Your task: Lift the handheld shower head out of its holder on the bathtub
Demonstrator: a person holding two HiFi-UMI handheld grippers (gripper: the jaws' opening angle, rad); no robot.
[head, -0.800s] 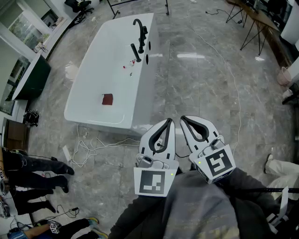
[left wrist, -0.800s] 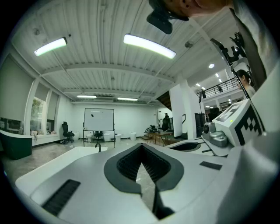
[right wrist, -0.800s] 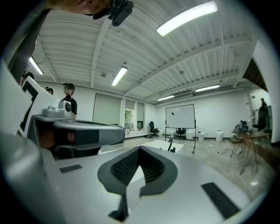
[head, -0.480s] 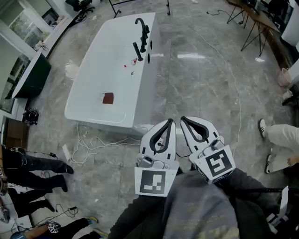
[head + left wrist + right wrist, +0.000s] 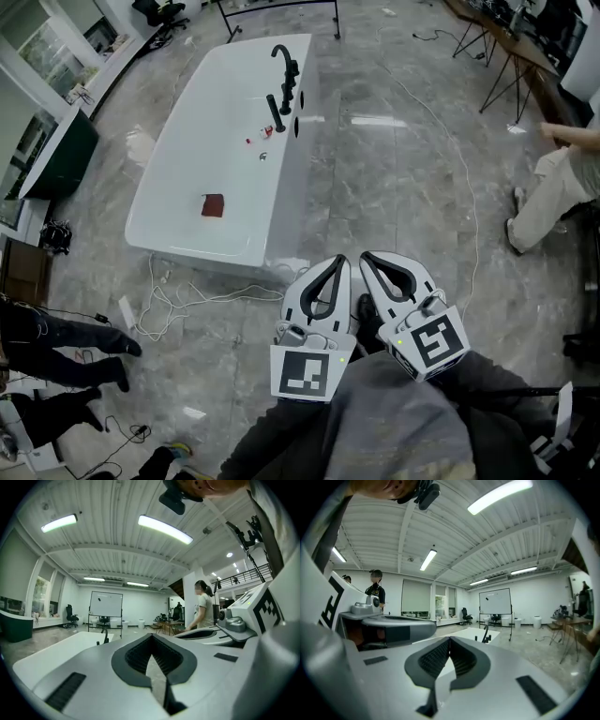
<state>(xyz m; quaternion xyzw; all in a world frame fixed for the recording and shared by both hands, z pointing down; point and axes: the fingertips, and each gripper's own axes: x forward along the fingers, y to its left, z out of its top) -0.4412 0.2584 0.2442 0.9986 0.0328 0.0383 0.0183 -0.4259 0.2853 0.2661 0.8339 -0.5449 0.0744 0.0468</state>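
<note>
The white bathtub (image 5: 187, 155) stands on the marble floor, well ahead of me. On its right rim are a tall black faucet (image 5: 281, 58) and the black handheld shower head (image 5: 274, 111), which leans in its holder. A small red thing (image 5: 213, 205) lies inside the tub. My left gripper (image 5: 338, 261) and right gripper (image 5: 367, 259) are side by side near my body, both shut and empty, far from the tub. The left gripper (image 5: 151, 637) view shows the tub (image 5: 70, 645) and faucet (image 5: 105, 637) in the distance. The right gripper (image 5: 449, 640) view shows the faucet (image 5: 486, 633).
White cables (image 5: 192, 295) trail on the floor at the tub's near end. A person (image 5: 558, 173) walks at the right, and other people's legs (image 5: 66, 342) show at the lower left. A dark green cabinet (image 5: 66, 155) stands left of the tub. Table legs (image 5: 506, 61) are at the upper right.
The person at the right has walked from the lower right to the upper right. Both grippers sit slightly lower in the picture, still shut and side by side. The tub has barely shifted.
</note>
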